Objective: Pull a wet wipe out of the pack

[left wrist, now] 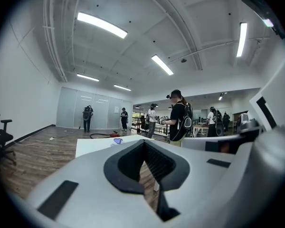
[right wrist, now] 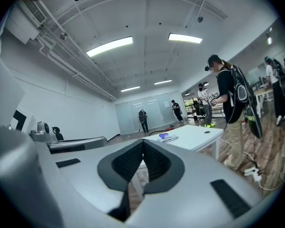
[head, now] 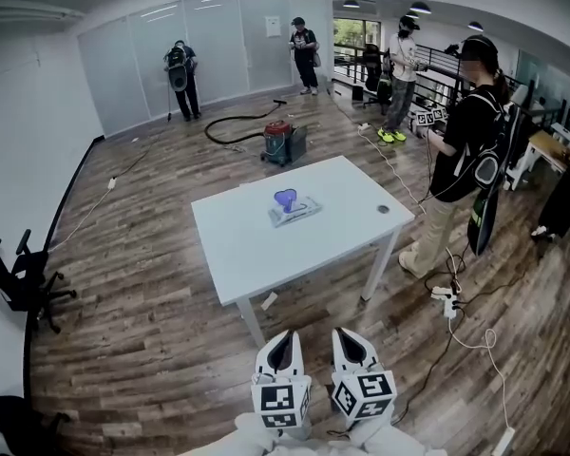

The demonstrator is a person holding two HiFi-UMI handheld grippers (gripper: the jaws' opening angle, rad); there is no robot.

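Note:
The wet wipe pack (head: 295, 211) lies flat near the middle of the white table (head: 247, 245), a purple flap (head: 285, 198) standing up on its top. Both grippers are well short of the table, low over the wooden floor at the near edge of the head view. My left gripper (head: 284, 336) and right gripper (head: 349, 334) sit side by side, each shut with nothing between the jaws. The pack shows small and far off in the left gripper view (left wrist: 118, 140) and in the right gripper view (right wrist: 167, 137), beyond the shut left gripper (left wrist: 143, 143) and shut right gripper (right wrist: 143, 142).
A person in black with a backpack (head: 465, 150) stands right of the table, holding marker-cube grippers. A red vacuum with a hose (head: 280, 142) sits behind the table. Black chairs (head: 19, 283) line the left wall. Cables and a power strip (head: 446, 302) lie on the floor at right.

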